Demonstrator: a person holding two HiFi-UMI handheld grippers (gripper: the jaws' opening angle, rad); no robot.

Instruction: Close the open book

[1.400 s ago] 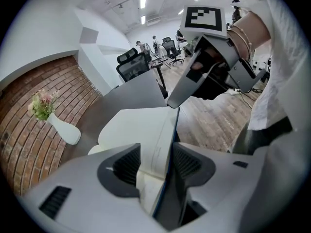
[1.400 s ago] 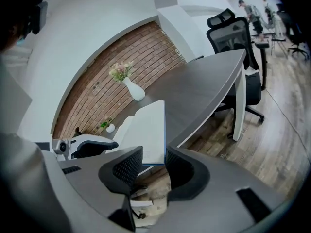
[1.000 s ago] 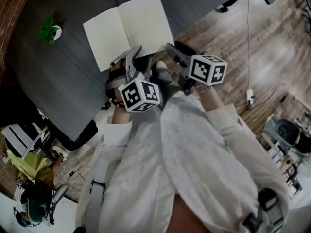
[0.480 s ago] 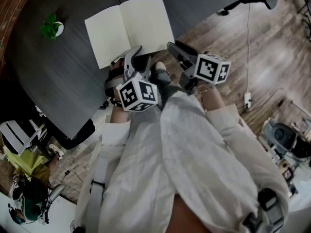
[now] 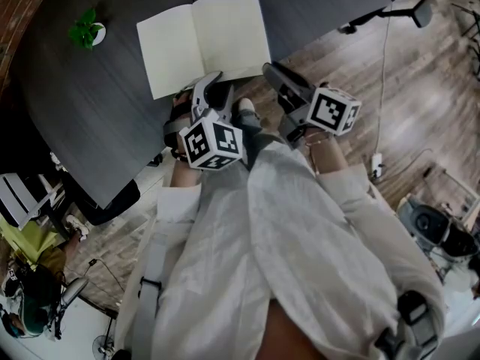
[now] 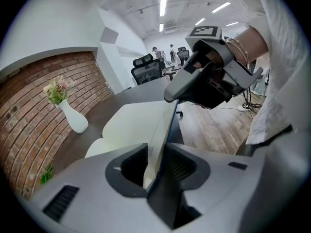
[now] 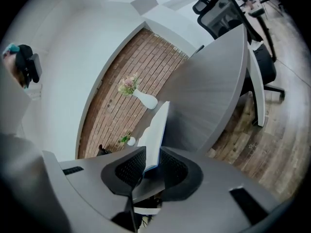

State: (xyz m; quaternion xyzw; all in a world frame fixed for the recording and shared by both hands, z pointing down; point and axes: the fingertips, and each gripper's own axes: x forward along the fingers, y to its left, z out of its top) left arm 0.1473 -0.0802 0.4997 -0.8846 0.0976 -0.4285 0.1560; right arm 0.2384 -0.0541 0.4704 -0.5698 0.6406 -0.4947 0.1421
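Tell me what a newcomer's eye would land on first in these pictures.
First, the open book, its blank pale pages spread on the dark table at the top of the head view. Next, the left gripper and right gripper at the book's near edge, each carrying a marker cube; their jaws have just been closing and now pinch that edge. A small green plant sits at the table's far left.

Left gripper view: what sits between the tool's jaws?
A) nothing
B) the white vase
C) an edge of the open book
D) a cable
C: an edge of the book runs up between the pads of the left tool, whose jaws have just been closing onto it.
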